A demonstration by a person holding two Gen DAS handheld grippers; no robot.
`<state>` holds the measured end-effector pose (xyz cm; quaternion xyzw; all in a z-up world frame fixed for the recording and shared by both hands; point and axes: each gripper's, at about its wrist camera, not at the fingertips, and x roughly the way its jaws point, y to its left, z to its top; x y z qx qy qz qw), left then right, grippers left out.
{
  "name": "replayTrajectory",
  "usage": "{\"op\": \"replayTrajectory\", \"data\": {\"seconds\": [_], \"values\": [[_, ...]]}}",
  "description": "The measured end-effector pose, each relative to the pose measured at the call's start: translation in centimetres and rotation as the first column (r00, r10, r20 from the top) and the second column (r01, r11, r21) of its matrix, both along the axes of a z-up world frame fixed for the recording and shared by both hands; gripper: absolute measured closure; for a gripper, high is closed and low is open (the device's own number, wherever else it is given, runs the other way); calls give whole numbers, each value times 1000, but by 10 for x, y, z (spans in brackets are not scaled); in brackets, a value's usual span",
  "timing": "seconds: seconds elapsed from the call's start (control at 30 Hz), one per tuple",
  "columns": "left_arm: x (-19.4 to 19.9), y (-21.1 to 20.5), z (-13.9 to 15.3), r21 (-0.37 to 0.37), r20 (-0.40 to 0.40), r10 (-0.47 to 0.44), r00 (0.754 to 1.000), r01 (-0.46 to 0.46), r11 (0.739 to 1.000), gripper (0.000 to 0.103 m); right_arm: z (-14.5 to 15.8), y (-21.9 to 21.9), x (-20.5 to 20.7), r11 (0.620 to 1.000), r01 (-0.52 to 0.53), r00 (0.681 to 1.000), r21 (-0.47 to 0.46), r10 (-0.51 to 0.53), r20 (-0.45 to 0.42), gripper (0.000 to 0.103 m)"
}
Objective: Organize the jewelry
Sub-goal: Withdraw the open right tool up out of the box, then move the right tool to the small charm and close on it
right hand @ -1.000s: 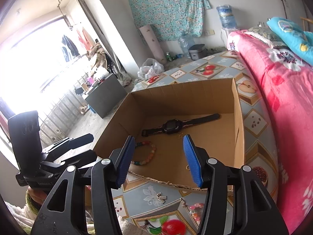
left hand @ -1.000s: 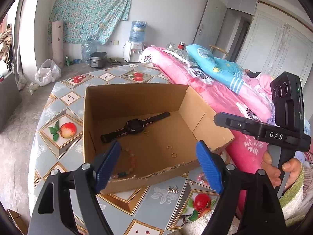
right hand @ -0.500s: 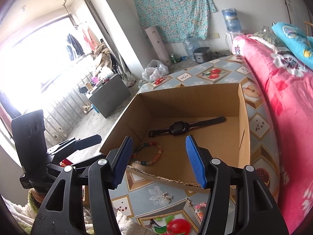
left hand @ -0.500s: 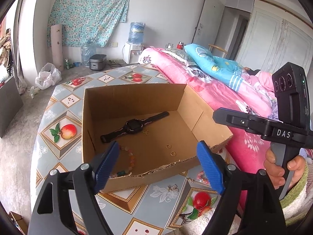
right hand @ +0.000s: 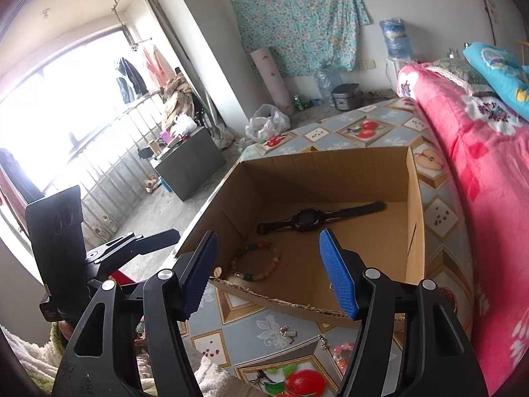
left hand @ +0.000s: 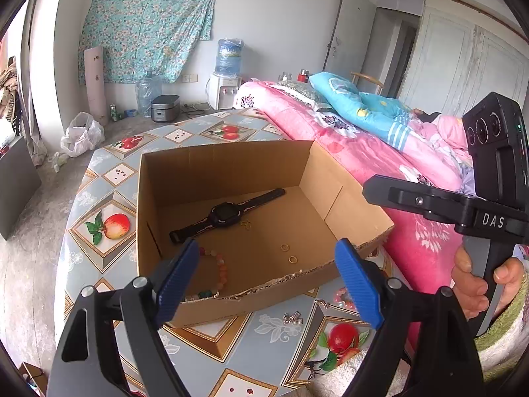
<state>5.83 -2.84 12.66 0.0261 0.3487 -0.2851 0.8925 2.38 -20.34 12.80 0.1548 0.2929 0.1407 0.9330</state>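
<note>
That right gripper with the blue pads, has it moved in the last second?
Yes. The right gripper has pulled back and up: in its view the cardboard box sits lower and farther than before, jaws open and empty.

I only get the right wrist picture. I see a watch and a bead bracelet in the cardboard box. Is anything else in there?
Observer: Yes. The left wrist view shows two small gold rings on the floor of the box, between the watch and the torn front wall.
Operator: Is the other tool holding anything?
Observer: No. The left tool is open, with nothing between its blue pads.
Operator: And what holds up my tool?
Observer: A bare right hand grips the handle of the right tool, next to the pink bedding.
</note>
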Motion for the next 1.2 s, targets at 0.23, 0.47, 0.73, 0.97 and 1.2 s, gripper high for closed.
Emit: {"op": "replayTrajectory", "data": {"seconds": [0.23,0.47,0.73,0.97,1.2], "values": [[0,-1,-1,4,2,2,1000,-2,1000,21,1,2,-1,1000,-3,1000,0,3,2,42],[-1,1,-4,6,3,2,1000,-2,1000,21,0,1,-3,1000,-12,1000,-14,12,3,41],[-20,4,-36,67,1,-21,1000,21,998,21,-18,-5,-32,992,-117,993,-54,118,16,41],[-33,-12,-91,120,-64,-59,996,67,991,21,-66,12,-42,983,-166,982,-82,157,-103,51],[-26,-26,-126,146,-101,-98,990,112,983,32,-112,39,-25,970,-166,973,-175,133,-187,66]]}}
